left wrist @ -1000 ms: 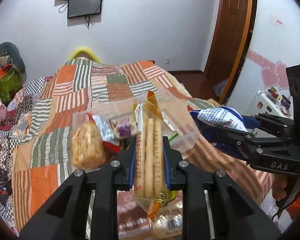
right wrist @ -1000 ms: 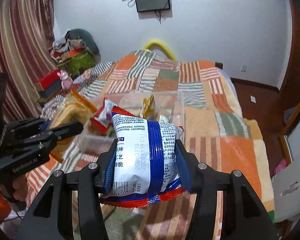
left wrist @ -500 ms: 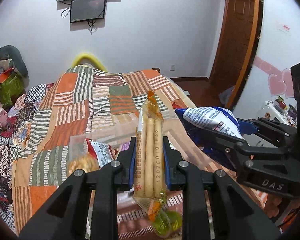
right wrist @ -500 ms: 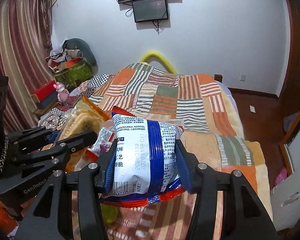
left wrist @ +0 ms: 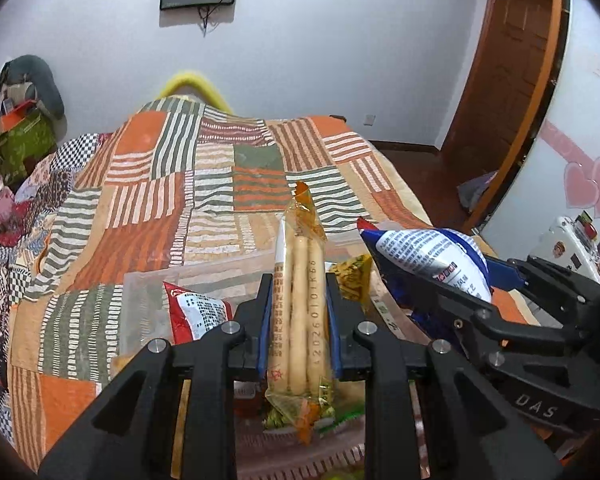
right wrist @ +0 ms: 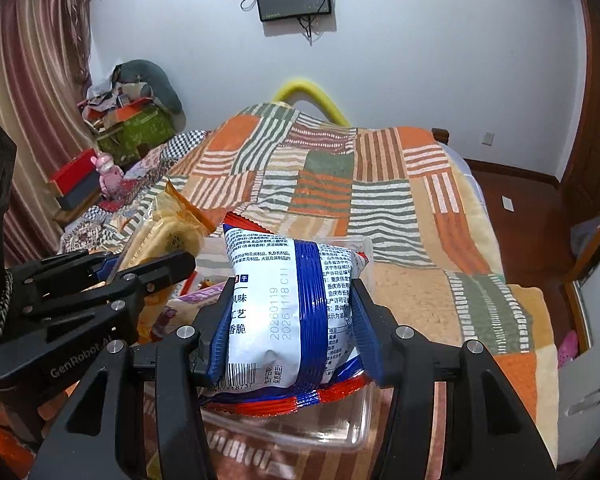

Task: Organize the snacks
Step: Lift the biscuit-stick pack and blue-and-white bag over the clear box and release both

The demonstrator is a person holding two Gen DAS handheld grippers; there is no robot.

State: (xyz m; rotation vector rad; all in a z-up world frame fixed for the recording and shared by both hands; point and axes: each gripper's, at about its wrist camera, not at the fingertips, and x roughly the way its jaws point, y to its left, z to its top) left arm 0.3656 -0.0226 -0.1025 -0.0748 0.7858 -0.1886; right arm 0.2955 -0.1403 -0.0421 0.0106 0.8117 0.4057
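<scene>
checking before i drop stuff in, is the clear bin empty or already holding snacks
Already holding snacks: through the clear bin the left view shows a red packet and a yellow packet inside.

Left tool [left wrist: 299,320] clamping breadstick packet [left wrist: 299,312], clear box [left wrist: 148,304] beneath

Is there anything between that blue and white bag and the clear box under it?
Nothing visible. The blue and white bag, clamped in the right tongs, hangs above a bare stretch of the clear box; the other snacks lie toward the box's left side.
</scene>
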